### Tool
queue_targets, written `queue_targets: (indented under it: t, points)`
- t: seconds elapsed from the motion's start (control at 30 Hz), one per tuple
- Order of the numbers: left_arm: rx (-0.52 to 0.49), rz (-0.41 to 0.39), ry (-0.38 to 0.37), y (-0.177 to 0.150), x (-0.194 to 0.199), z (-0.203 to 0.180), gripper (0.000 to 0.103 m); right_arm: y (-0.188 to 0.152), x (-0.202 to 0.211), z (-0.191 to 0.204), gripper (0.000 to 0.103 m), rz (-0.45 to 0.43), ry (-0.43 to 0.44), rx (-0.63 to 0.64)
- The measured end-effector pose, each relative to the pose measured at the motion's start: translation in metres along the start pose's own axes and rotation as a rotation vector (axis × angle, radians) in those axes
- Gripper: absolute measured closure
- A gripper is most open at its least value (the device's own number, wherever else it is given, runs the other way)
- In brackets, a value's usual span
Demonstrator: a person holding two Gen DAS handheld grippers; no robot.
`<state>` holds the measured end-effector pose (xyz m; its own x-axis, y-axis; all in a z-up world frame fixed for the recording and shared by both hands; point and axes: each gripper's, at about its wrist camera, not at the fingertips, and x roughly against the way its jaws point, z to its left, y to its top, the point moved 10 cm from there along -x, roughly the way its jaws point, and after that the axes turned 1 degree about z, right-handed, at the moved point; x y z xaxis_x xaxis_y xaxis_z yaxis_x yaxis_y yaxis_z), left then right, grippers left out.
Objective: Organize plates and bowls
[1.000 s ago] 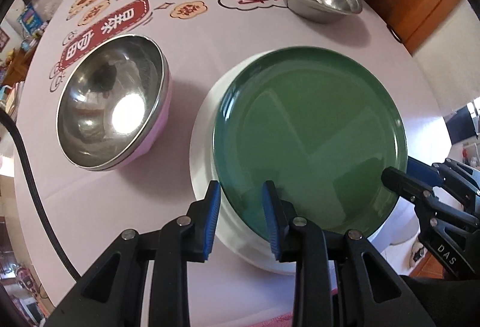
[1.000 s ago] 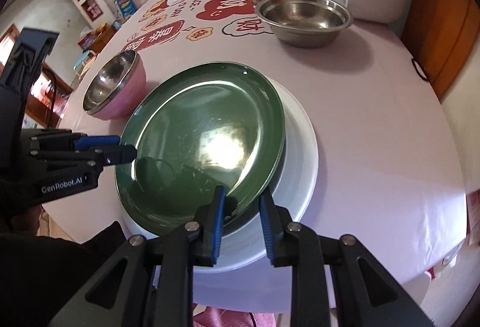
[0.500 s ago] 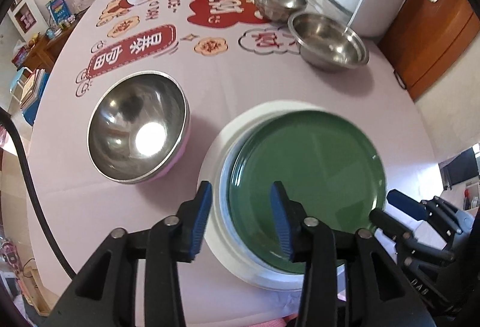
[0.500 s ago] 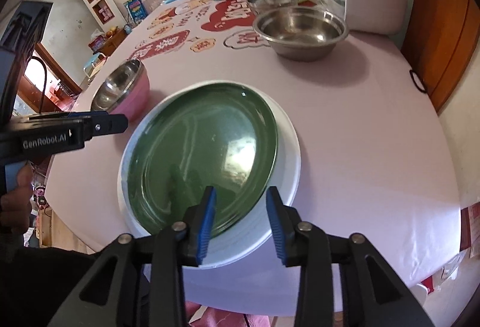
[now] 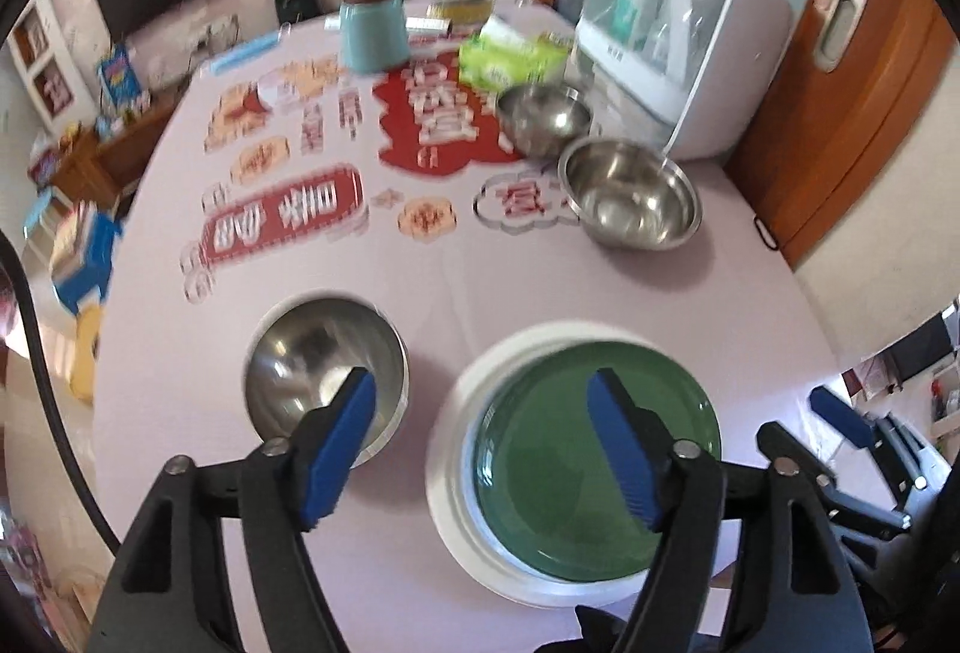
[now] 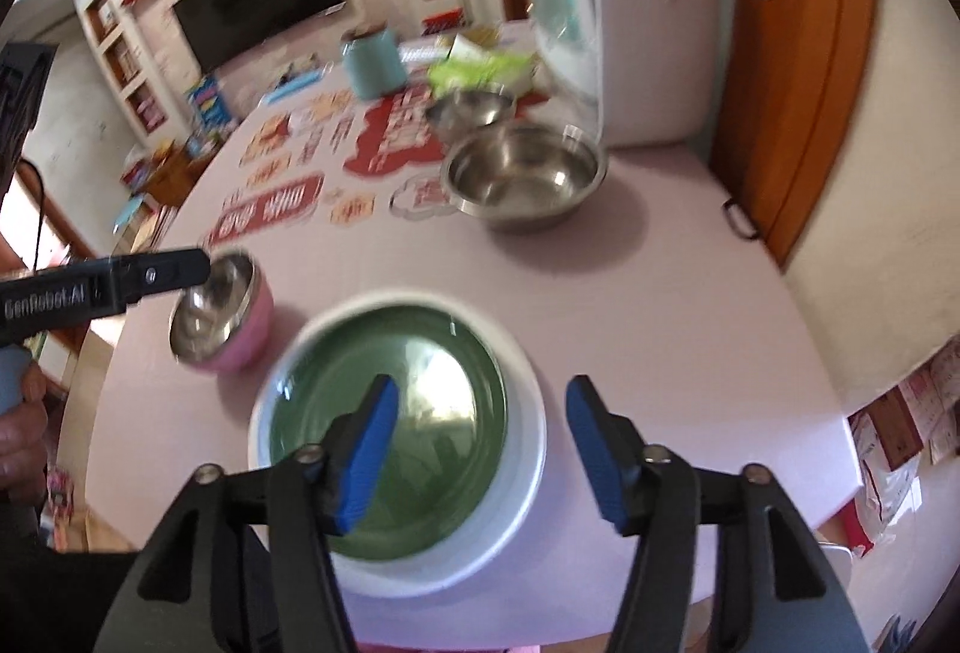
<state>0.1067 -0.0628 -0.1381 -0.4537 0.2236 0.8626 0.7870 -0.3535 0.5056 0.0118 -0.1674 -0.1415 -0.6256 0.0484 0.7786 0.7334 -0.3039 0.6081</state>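
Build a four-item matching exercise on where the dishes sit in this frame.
1 green plate
2 pink bowl
3 large steel bowl
4 small steel bowl

A next to the white appliance, nearer the plates
B on the white plate
C alone, left of the plates
D by the green packet

Pairs: 1-B, 2-C, 3-A, 4-D

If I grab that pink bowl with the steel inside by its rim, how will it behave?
The pink bowl looks rigid, and its steel lining shines, so the pads may slip. Its rounded sides suggest it could rock or tip if nudged. It looks empty, so probably light.
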Motion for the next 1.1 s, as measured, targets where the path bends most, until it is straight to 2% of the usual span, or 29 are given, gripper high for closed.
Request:
queue_targets:
  t: [0.17, 0.3, 0.53, 0.87, 1.1]
  points:
    - [-0.062, -0.089, 0.006, 0.018, 0.023, 0.001, 0.025, 0.019, 0.021, 0.013, 0.033, -0.086, -0.044, 0.008]
    - [-0.098, -0.135, -0.017, 0.027, 0.039, -0.005, 0.023, 0.026, 0.033, 0.024, 0.033, -0.125, -0.063, 0.037]
    - [-0.124, -0.204, 0.006, 0.043, 0.056, -0.02, 0.02, 0.05, 0.042, 0.031, 0.033, -0.166, -0.003, 0.068]
    - [-0.053, -0.183, 0.065, 0.059, 0.045, -0.052, 0.019, 0.086, 0.046, -0.009, 0.033, -0.186, 0.043, 0.119]
    - [0.046, -0.125, 0.112, 0.065, 0.024, -0.065, 0.017, 0.104, 0.024, -0.041, 0.033, -0.133, 0.102, 0.165]
